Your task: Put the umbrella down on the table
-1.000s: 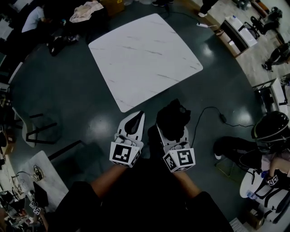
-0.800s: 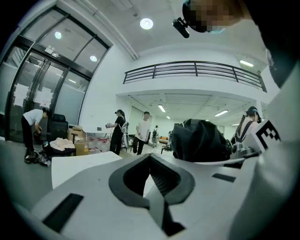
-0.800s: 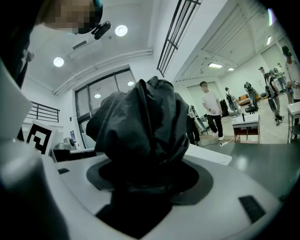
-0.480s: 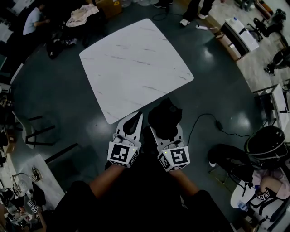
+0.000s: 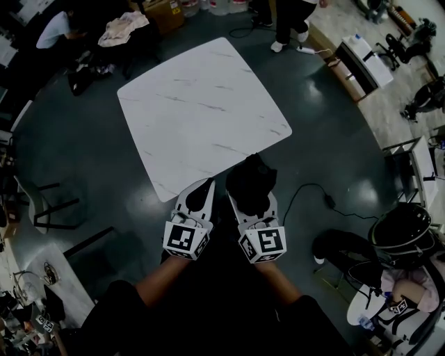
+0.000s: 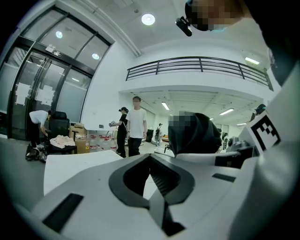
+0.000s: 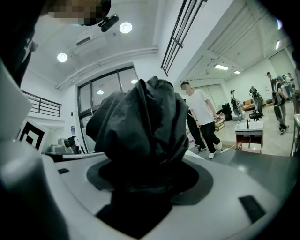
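Not yet down: umbrella in hand, short of table.

Nearest: left gripper (image 5: 204,191) w/ jaws pressed together, nothing btwn, idle just beside right gripper (image 5: 252,200), which is clamped narrow on black folded umbrella (image 5: 252,179). Held in air, bunched fabric end sticking out past jaw tips. Long axis in line w/ jaws, pointing fwd & away from body toward near edge of white marble table (image 5: 201,104). Handle end vs. tip end impossible to tell, lower part buried btwn jaws. From head cam, overlapping table's near edge; height above top unclear. Judged approx. midway: grasp done. Left to do: bring over bare tabletop, lower, prob. lay on its side, open jaws. Farther off, beyond table: standing person (image 5: 288,21).
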